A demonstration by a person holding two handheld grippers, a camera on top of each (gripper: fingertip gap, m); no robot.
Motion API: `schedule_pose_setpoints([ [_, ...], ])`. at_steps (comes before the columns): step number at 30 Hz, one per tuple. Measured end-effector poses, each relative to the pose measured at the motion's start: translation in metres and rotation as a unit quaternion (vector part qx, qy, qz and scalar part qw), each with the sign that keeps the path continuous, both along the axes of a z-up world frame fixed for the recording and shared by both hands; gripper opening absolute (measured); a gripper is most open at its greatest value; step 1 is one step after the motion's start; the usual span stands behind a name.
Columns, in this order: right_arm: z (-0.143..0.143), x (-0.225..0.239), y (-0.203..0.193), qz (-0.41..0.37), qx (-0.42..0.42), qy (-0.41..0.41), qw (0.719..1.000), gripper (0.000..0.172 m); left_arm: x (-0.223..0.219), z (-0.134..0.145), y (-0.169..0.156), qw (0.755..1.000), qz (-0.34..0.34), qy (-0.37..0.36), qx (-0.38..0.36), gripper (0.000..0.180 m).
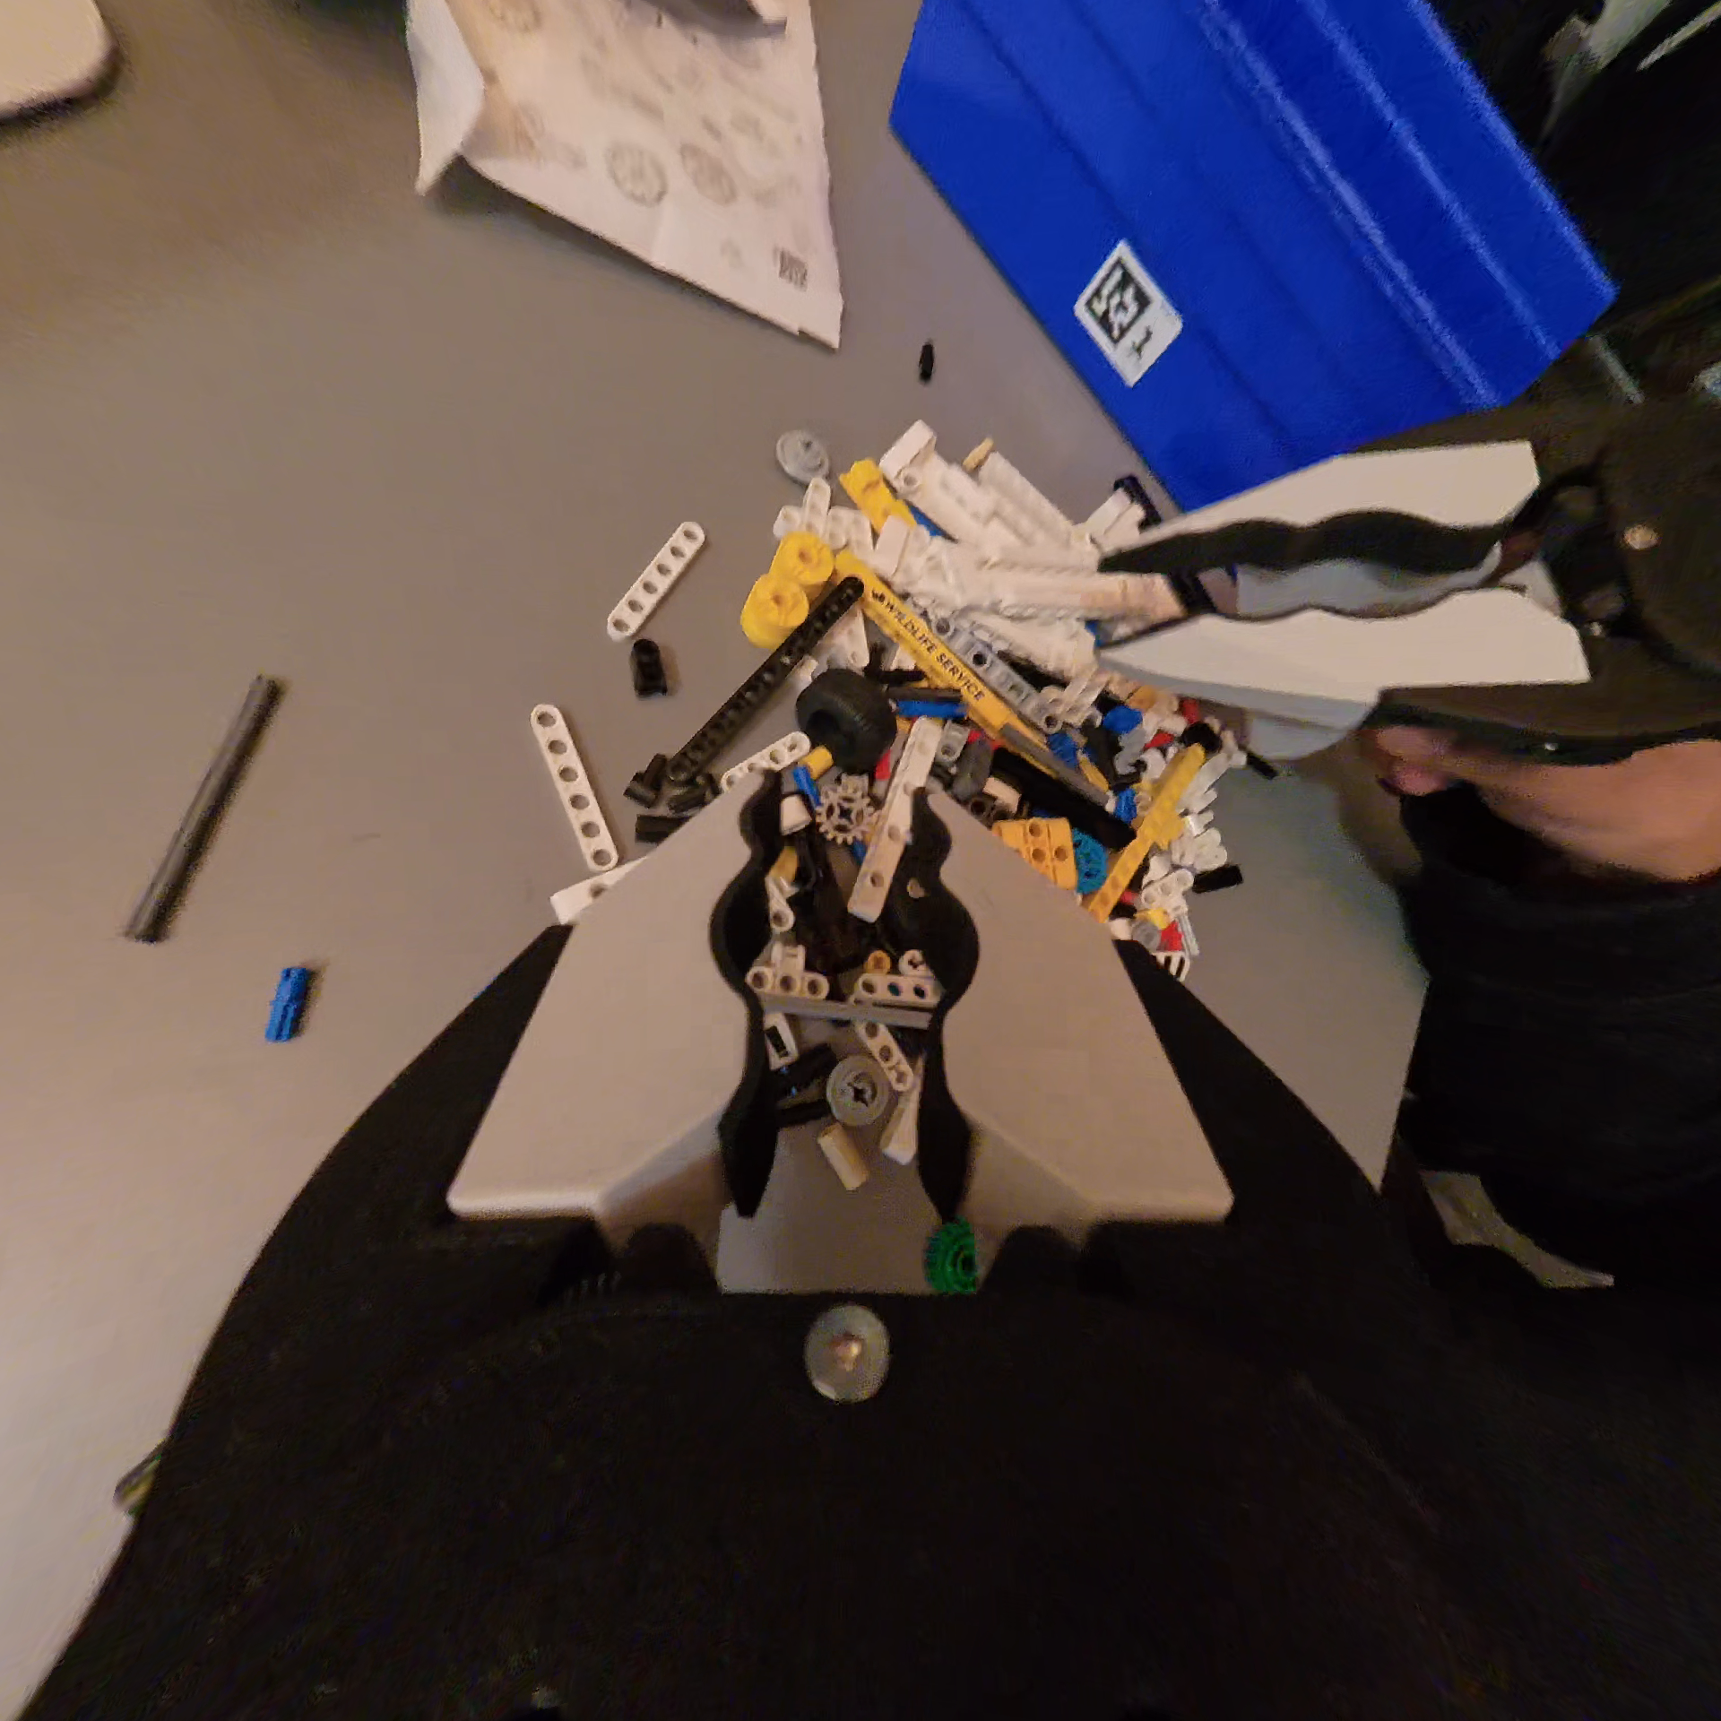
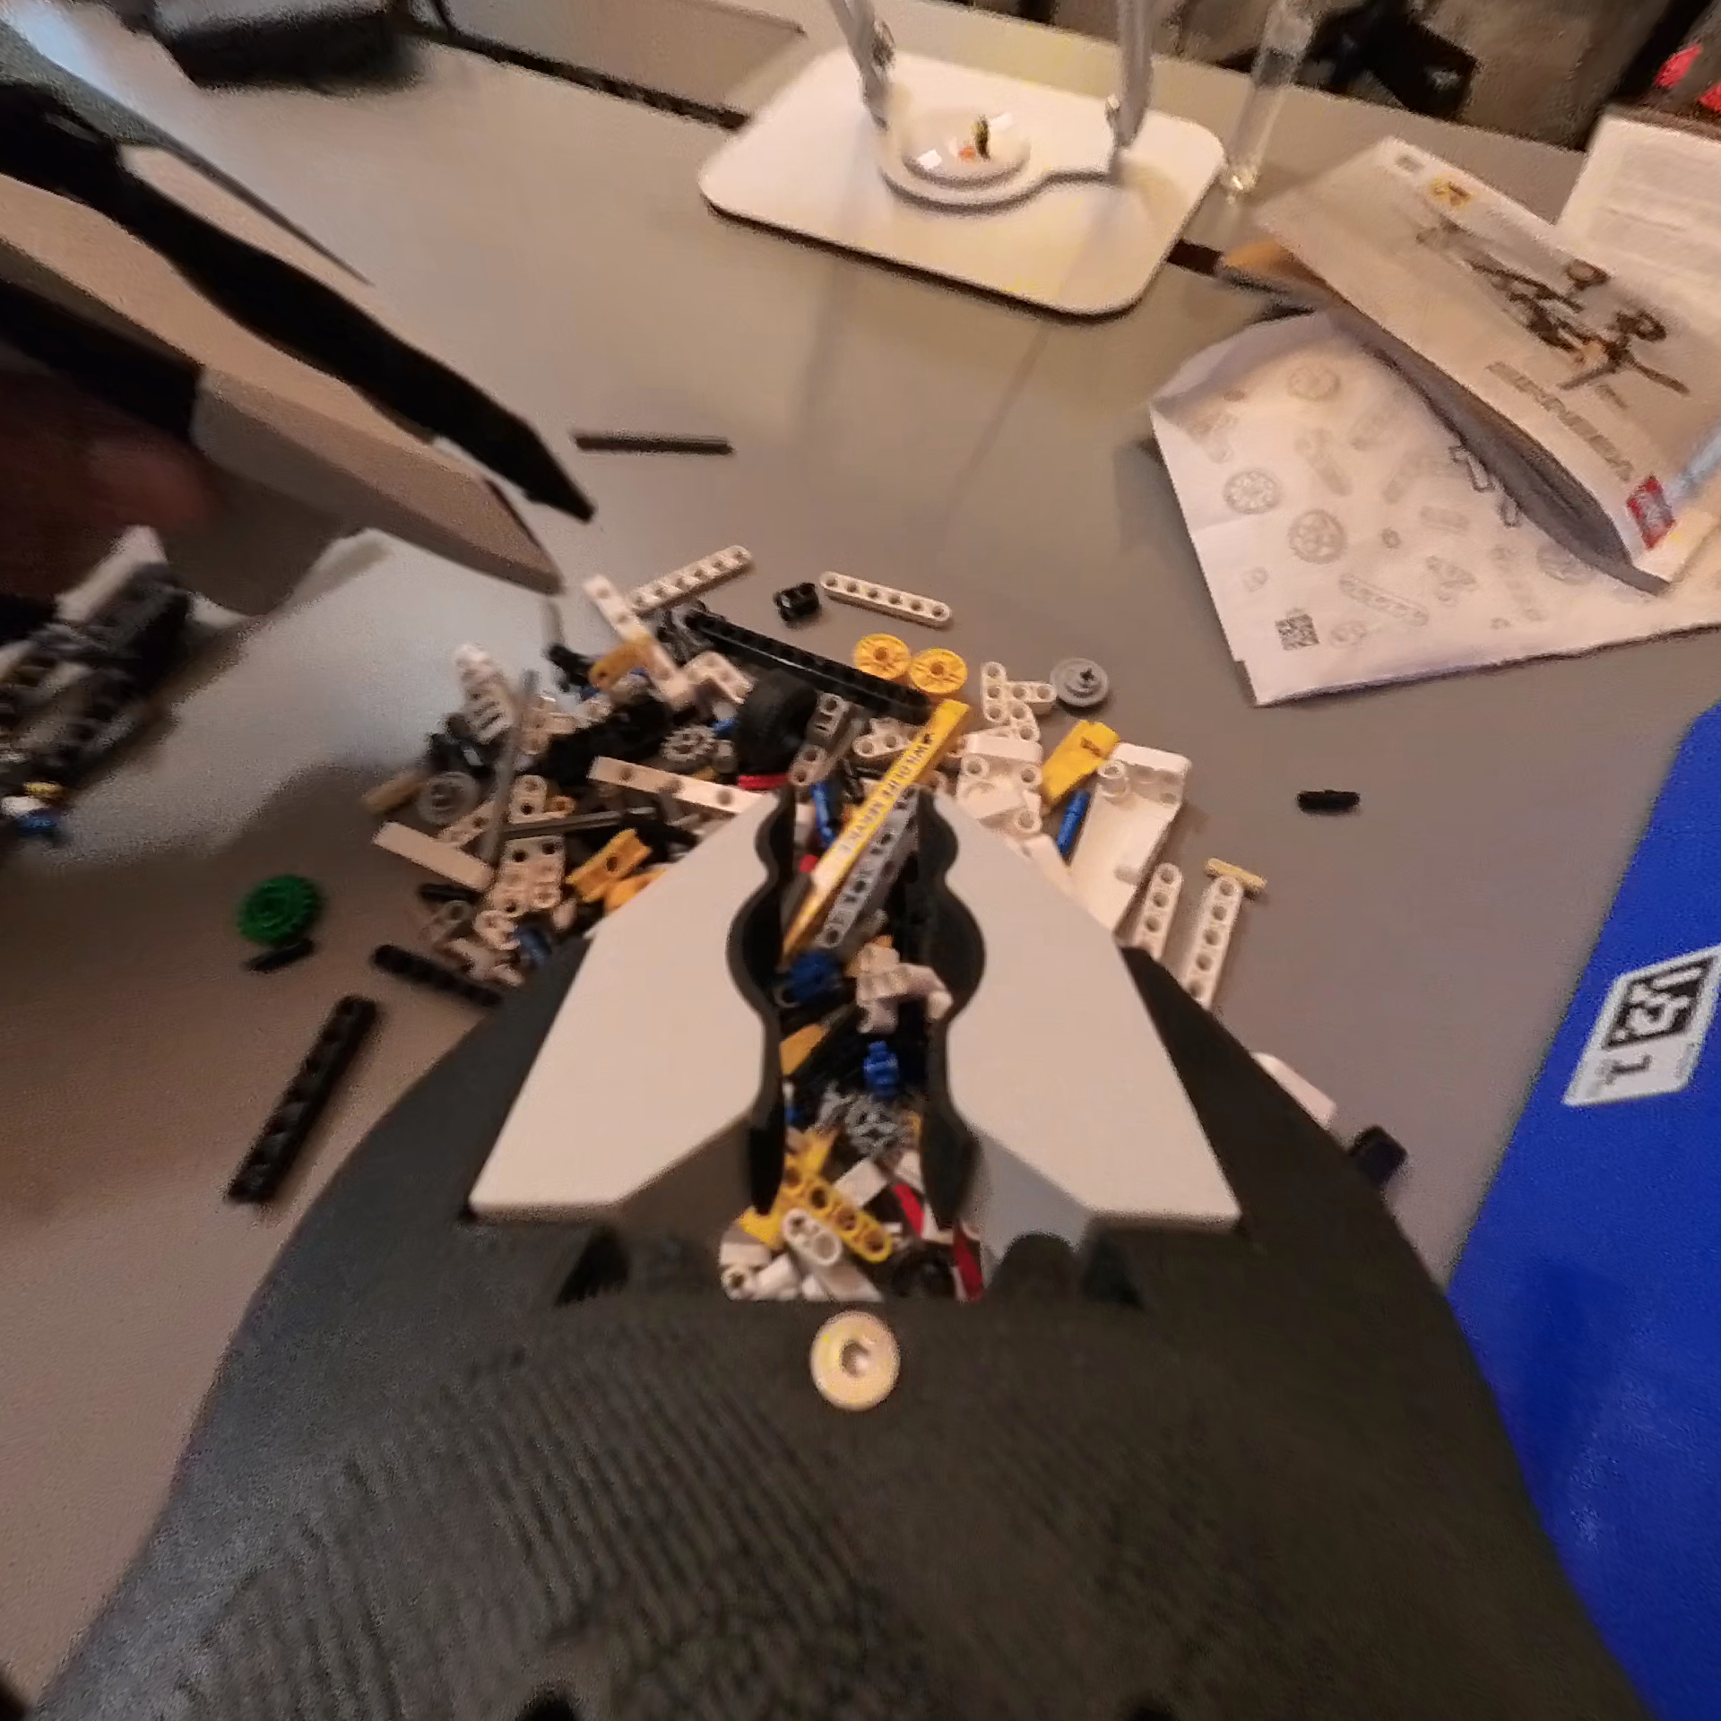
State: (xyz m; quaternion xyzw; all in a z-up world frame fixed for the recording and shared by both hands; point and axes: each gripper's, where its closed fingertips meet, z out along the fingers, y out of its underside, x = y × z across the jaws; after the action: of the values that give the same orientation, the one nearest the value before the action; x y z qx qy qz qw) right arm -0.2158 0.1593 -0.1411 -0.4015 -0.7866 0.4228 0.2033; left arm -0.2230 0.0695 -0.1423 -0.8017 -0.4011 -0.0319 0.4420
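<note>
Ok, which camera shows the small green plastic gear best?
The right wrist view: the green gear lies in the open on the grey table, left of the brick pile, though blurred. The left wrist view shows only part of it, behind that gripper's finger.

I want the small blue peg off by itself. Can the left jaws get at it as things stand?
Probably yes: the blue peg lies alone on bare table, left of the left jaws, which stand open over the brick pile.

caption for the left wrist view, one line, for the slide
Left gripper, jaws open, over a heap of small plastic building pieces on a grey table.
</note>
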Motion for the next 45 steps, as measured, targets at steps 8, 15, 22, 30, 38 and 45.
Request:
schedule_pose_setpoints([
  [8, 0.025, 0.062, -0.035, 0.092, -0.083, 0.009, 0.992, 0.025, 0.062, 0.051, -0.032, 0.995, 0.020, 0.066, 0.077, 0.041],
  [15, -0.030, 0.134, -0.086, 0.154, -0.056, -0.066, 0.984, 0.044, 0.122, 0.073, -0.098, 0.976, 0.104, 0.099, 0.165, 0.029],
  [22, -0.062, 0.134, -0.090, 0.120, 0.031, -0.073, 0.990, 0.032, 0.146, 0.062, -0.143, 0.965, 0.160, 0.086, 0.190, 0.027],
  [30, -0.036, 0.116, -0.101, 0.125, 0.057, -0.015, 0.990, 0.005, 0.166, 0.060, -0.160, 0.953, 0.182, 0.109, 0.216, 0.026],
  [38, -0.026, 0.016, -0.065, 0.002, 0.171, 0.053, 0.984, 0.017, 0.187, 0.057, -0.195, 0.931, 0.241, 0.124, 0.246, 0.026],
  [45, 0.003, 0.084, -0.144, 0.135, 0.003, 0.079, 0.988, 0.045, 0.186, 0.015, -0.207, 0.934, 0.282, 0.103, 0.194, 0.028],
])
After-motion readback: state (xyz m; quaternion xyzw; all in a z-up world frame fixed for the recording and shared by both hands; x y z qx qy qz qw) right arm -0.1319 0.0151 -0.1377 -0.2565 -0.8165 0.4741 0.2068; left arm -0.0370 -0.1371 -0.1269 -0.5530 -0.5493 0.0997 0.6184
